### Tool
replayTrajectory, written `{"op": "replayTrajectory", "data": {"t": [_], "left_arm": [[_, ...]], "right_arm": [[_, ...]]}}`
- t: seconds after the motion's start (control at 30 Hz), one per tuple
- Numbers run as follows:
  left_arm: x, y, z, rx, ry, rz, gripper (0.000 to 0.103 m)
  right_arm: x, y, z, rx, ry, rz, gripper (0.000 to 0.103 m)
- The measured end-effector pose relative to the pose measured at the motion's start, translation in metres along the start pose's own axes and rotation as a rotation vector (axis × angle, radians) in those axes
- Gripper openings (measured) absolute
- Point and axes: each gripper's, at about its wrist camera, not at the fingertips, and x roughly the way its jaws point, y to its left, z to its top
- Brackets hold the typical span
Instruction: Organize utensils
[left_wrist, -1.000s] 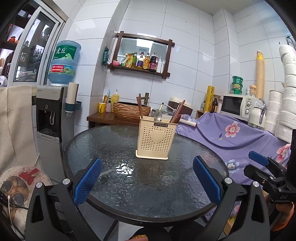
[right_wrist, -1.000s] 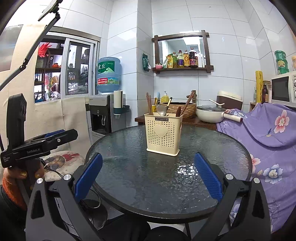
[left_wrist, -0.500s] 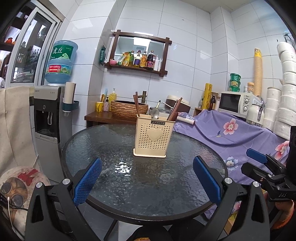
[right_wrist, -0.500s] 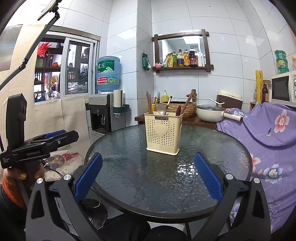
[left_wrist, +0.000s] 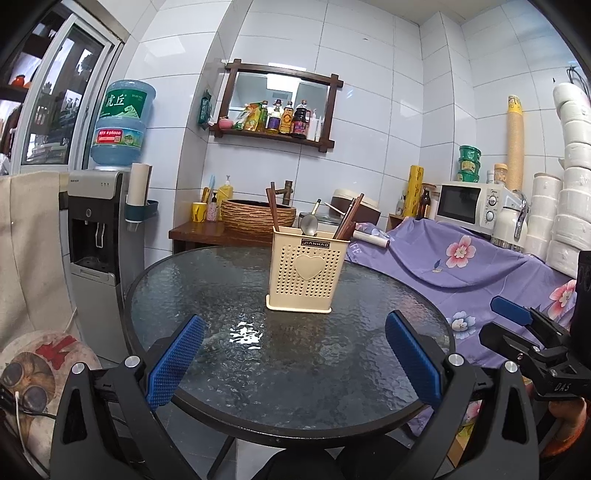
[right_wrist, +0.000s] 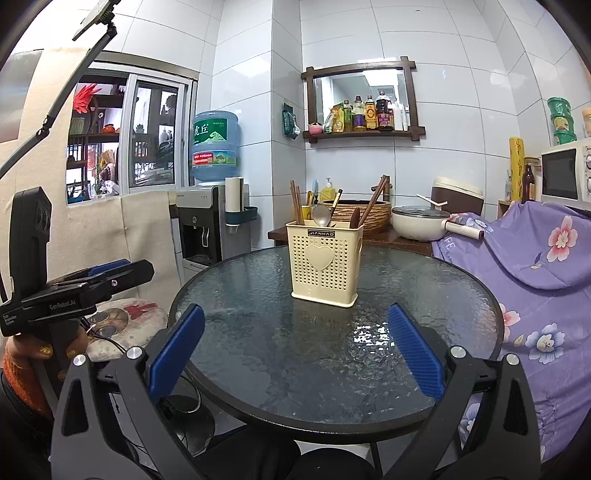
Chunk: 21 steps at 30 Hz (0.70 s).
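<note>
A cream perforated utensil holder (left_wrist: 308, 273) with a heart on its front stands upright near the middle of the round glass table (left_wrist: 221, 295). Brown chopsticks (left_wrist: 273, 206) and a metal spoon (left_wrist: 308, 223) stick up out of it. My left gripper (left_wrist: 295, 360) hovers over the table's near edge, open and empty. My right gripper (right_wrist: 295, 350) is likewise open and empty, well short of the holder (right_wrist: 325, 269). Each gripper shows in the other's view: the right gripper (left_wrist: 517, 321) off the table's right side, the left gripper (right_wrist: 110, 273) off its left side.
A purple flowered cloth (left_wrist: 461, 258) covers the counter to the right, with a microwave (left_wrist: 465, 203) on it. A water dispenser (left_wrist: 99, 236) stands left of the table, a cushioned stool (right_wrist: 125, 325) beside it. Behind the table a side table holds a woven basket (left_wrist: 255, 218).
Only a slight sway of the left wrist view. Both grippers stay open and the holder has not moved.
</note>
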Motion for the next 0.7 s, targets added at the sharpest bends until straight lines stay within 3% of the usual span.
{"op": "replayTrajectory", "data": {"t": [0.27,0.7], "left_arm": [[0.0012,-0.0059,-0.0013,0.037,0.007,0.038,0.097],[0.0012,-0.0057,-0.0018,0.033,0.01,0.032,0.097]], "right_arm": [[0.0009,0.001,-0.001,0.002,0.002,-0.002,0.097],[0.0013,0.0019,-0.0025,0.001,0.007,0.0,0.097]]}}
